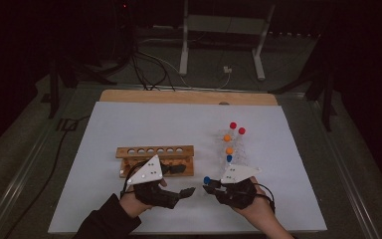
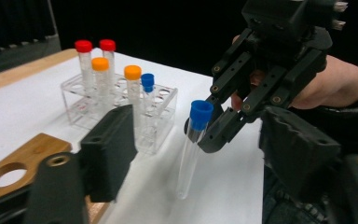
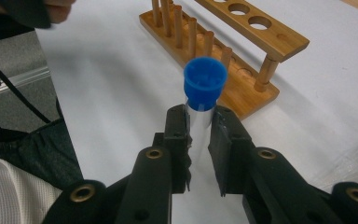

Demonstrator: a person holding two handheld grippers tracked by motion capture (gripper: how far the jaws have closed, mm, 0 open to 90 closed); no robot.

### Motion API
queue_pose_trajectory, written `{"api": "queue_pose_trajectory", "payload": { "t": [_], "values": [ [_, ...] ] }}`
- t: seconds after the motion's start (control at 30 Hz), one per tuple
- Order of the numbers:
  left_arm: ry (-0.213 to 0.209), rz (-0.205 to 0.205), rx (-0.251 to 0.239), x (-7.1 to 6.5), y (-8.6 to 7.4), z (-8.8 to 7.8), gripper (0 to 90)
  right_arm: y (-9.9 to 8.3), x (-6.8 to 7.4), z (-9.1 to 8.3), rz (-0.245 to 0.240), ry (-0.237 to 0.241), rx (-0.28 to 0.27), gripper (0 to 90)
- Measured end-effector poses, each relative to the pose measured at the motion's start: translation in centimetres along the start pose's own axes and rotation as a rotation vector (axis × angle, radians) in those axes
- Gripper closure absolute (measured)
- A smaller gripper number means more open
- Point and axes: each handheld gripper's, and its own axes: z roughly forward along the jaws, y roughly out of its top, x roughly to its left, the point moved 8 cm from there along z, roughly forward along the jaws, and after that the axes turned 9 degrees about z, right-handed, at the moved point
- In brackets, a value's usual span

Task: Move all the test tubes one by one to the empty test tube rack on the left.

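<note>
My right gripper [image 1: 208,188] pinches a blue-capped test tube [image 2: 195,140] just under its cap, jaws pressed on the glass from both sides; the tube hangs near upright, its rounded bottom above the white sheet [image 1: 129,129], at about five o'clock on the table. My left gripper [image 1: 189,191] sits facing it at about seven o'clock, jaws spread with nothing between them, a small gap away from the tube.

The wooden rack [image 1: 155,158] lies at eleven o'clock from my left gripper, its row of round holes empty. At one o'clock from my right gripper stands the clear plastic rack [image 2: 121,109], holding two red-capped tubes [image 2: 84,63] at the far end, two orange-capped tubes [image 2: 133,93] in the middle and one more blue-capped tube [image 2: 148,95] nearest me.

The white sheet covers nearly the whole wooden tabletop [image 1: 189,96], whose bare edge shows as a strip at twelve o'clock. The room beyond is dark: a grey floor, black cables [image 1: 144,64] trailing at eleven o'clock, and the white legs of a stand [image 1: 224,45] at twelve o'clock.
</note>
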Motion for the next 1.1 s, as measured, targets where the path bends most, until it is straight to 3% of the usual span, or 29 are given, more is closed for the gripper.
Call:
{"api": "queue_pose_trajectory", "payload": {
  "t": [0.5, 0.93, 1.1],
  "values": [
    [-0.019, 0.044, 0.033, -0.4, 0.5, 4.0, 53.6, 0.1, 0.1, -0.1, 0.001, 0.007, -0.003, 76.8],
    [0.000, 0.090, 0.070, -0.5, 0.2, 5.0, 76.0, 0.1, -0.1, -0.2, 0.017, 0.002, -0.008, 76.8],
    [0.018, 0.114, 0.068, -0.4, 0.3, 4.9, 77.6, 0.2, -0.1, -0.2, 0.020, 0.006, -0.018, 76.4]
  ]
}}
